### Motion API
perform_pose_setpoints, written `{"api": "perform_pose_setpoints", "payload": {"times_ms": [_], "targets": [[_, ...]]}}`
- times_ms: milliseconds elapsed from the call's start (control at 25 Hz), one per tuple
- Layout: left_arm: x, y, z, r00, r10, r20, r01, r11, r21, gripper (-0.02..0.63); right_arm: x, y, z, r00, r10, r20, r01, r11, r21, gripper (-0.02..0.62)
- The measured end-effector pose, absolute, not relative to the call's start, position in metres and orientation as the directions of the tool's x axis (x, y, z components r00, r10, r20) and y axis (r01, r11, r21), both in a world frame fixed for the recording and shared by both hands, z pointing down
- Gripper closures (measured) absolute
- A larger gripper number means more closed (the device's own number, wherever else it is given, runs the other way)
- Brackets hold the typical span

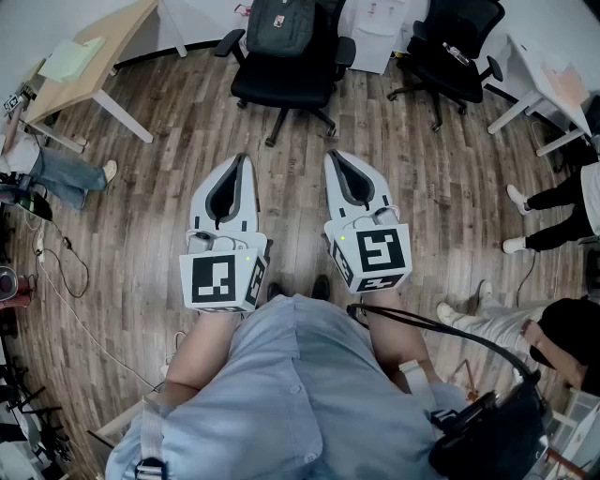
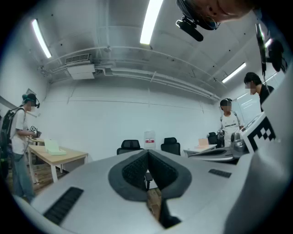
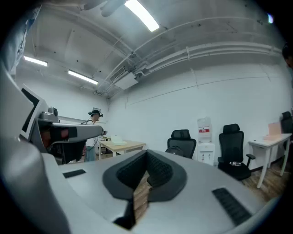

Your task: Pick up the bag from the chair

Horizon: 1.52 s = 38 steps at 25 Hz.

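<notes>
**Fig. 1.** You held the left tongs [image 1: 242, 161] and the right tongs [image 1: 331, 156] side by side, pointing forward. Each was clenched tip to tip with nothing between. The bag [image 1: 279, 25], dark, sat straight ahead of both tips and well apart from them, on the seat of a black office chair [image 1: 281, 86]. It stood upright against the backrest, with its long axis running up along the backrest. Plank floor [image 1: 291, 187] lay between the tips and the chair's wheeled base. A second black chair [image 1: 452, 47] stood ahead and to the right of the right tongs, near a white bench [image 1: 544, 70]. A wooden bench [image 1: 122, 37] stood ahead and to the left of the left tongs. A person's jeans-clad leg [image 1: 67, 173] lay out to the left of the left tongs. Another person's dark-trousered legs [image 1: 562, 197] lay to the right of the right tongs.
</notes>
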<state>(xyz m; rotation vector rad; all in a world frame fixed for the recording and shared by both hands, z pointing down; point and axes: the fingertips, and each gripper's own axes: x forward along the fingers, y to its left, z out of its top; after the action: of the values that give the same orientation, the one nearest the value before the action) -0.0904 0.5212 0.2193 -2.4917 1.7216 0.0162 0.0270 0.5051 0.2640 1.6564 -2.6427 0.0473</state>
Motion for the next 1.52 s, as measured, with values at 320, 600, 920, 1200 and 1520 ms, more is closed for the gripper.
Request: {"api": "perform_pose_setpoints", "payload": {"times_ms": [320, 600, 920, 1200, 1520], "targets": [[-0.069, 0.513, 0.22, 0.345, -0.936, -0.072, -0.937, -0.339, -0.088, 0.604, 0.047, 0.496, 0.265, -0.451, -0.892, 0.034, -0.892, 0.451, -0.009, 0.595], [-0.048, 0.507, 0.233, 0.322, -0.945, -0.059, -0.946, -0.318, -0.07, 0.604, 0.066, 0.488, 0.272, -0.497, -0.867, 0.03, -0.868, 0.496, -0.04, 0.595], [-0.047, 0.472, 0.249, 0.303, -0.953, -0.028, -0.952, -0.301, -0.052, 0.604, 0.071, 0.45, 0.291, -0.494, -0.867, 0.073, -0.87, 0.491, -0.052, 0.594], [-0.08, 0.387, 0.265, 0.292, -0.956, -0.01, -0.956, -0.292, -0.027, 0.604, 0.042, 0.365, 0.304, -0.479, -0.872, 0.098, -0.878, 0.477, -0.039, 0.594], [-0.129, 0.259, 0.24, 0.302, -0.952, -0.051, -0.953, -0.3, -0.042, 0.604, -0.002, 0.233, 0.281, -0.456, -0.886, 0.079, -0.89, 0.457, -0.01, 0.594]]}}
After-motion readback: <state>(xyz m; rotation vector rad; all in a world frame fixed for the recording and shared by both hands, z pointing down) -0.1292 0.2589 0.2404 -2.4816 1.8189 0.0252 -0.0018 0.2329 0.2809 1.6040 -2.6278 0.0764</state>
